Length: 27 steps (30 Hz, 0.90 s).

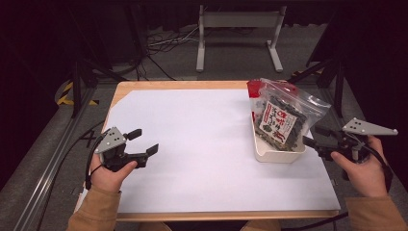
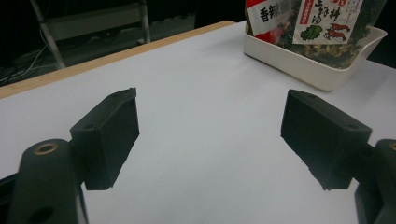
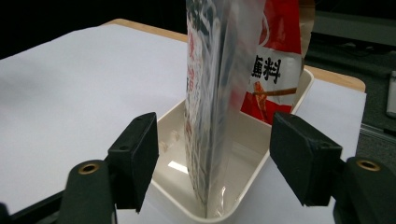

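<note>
Right gripper view: red packet (image 3: 275, 56) behind clear bag (image 3: 219, 93) in tray (image 3: 254, 175)

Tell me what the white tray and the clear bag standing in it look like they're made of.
The white tray looks like molded plastic with a smooth, slightly glossy finish: it has rounded corners, a thin even rim and a soft highlight on its floor. The clear bag seems to be thin, flexible plastic film: it is see-through, wrinkled and shiny, with a printed snack packet showing through it.
</note>
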Each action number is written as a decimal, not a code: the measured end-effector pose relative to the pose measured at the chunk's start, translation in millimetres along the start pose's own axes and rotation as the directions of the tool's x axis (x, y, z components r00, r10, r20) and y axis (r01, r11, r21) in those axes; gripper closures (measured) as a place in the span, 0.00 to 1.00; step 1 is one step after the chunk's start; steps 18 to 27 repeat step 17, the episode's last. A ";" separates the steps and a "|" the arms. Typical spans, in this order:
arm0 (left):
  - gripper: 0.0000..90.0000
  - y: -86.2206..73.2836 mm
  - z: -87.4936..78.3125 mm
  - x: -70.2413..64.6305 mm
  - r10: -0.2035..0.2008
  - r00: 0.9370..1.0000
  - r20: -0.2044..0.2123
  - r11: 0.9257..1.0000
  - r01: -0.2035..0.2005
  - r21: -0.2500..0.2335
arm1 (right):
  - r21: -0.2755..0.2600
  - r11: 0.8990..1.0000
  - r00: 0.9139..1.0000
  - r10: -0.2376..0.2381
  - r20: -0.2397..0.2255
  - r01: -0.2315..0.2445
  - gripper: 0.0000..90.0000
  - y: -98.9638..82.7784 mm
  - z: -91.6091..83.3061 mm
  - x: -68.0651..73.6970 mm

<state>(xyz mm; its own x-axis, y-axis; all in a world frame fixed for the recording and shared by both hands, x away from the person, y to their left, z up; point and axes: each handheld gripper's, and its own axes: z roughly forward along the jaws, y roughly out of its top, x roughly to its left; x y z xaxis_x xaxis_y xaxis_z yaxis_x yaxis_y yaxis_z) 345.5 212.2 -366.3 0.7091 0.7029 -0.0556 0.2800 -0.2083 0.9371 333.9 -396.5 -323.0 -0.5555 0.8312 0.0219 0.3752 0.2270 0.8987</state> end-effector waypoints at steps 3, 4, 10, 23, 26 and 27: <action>0.22 -4.1 -2.5 0.0 0.005 1.000 -0.006 1.000 -0.005 -0.002 | -0.023 1.000 1.000 0.001 0.006 -0.001 0.35 -12.6 -2.1 1.6; 0.22 -6.4 -3.5 0.0 0.008 1.000 -0.003 1.000 -0.008 -0.004 | -0.022 1.000 1.000 0.002 0.005 -0.001 0.35 -15.7 -2.3 1.8; 0.22 -19.9 -6.0 3.1 -0.018 1.000 -0.013 1.000 0.018 -0.007 | -0.031 1.000 1.000 0.004 0.005 -0.004 0.36 -37.1 4.5 2.2; 0.22 -24.8 -8.7 5.7 -0.030 0.999 -0.022 0.999 0.030 -0.013 | -0.056 0.998 1.000 -0.006 -0.002 0.006 0.36 -41.7 5.8 6.1; 0.22 -24.8 -8.7 5.7 -0.030 0.999 -0.022 0.999 0.030 -0.013 | -0.056 0.998 1.000 -0.006 -0.002 0.006 0.36 -41.7 5.8 6.1; 0.22 -24.8 -8.7 5.7 -0.030 0.999 -0.022 0.999 0.030 -0.013 | -0.056 0.998 1.000 -0.006 -0.002 0.006 0.36 -41.7 5.8 6.1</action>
